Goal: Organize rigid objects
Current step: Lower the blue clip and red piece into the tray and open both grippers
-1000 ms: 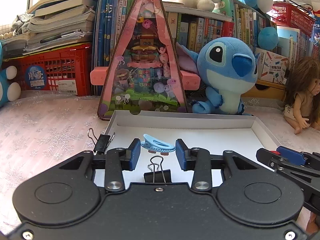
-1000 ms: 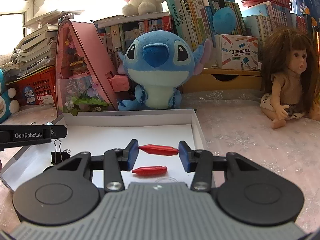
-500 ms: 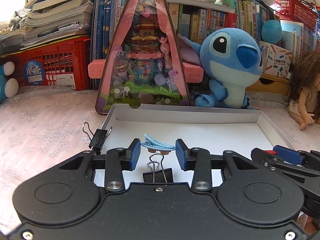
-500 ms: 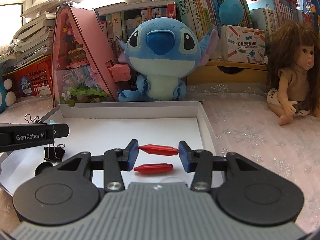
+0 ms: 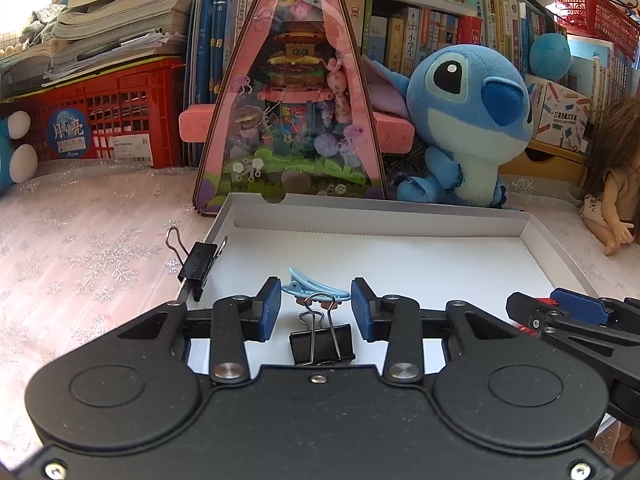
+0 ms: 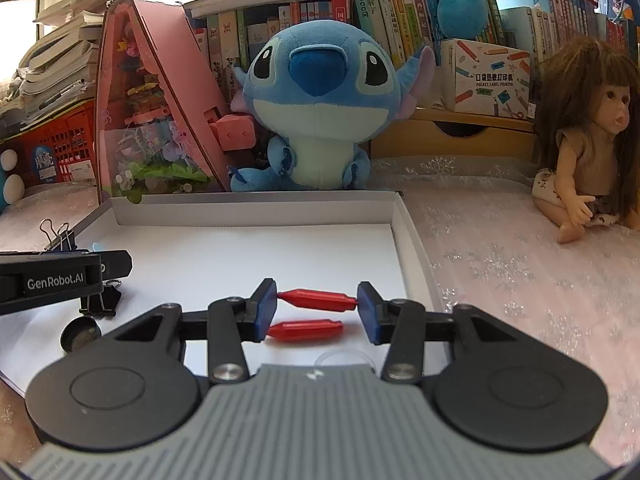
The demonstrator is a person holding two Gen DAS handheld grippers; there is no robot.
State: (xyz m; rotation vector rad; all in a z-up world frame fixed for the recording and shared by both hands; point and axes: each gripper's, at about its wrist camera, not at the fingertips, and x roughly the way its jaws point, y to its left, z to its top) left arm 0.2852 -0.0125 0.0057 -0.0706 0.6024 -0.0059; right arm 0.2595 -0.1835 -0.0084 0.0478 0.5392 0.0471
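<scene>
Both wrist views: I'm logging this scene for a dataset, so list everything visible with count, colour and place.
Box lid: one, white, centre of the cloth.
Binder clips: two, black; one inside the lid, the other clipped on its left wall.
Hair clip: one, light blue, inside the lid.
Red clips: two, red, lid's right side.
Stitch plush: one, blue, behind the lid.
Triangular display: one, pink, back.
Doll: one, brown-haired, right.
Crate: one, red, left.
Books: many, shelf.
Left gripper: black, open.
Right gripper: grey, open.

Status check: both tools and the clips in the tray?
Left tool open over binder clip. Right tool open around red piece. White tray unobstructed.
</scene>
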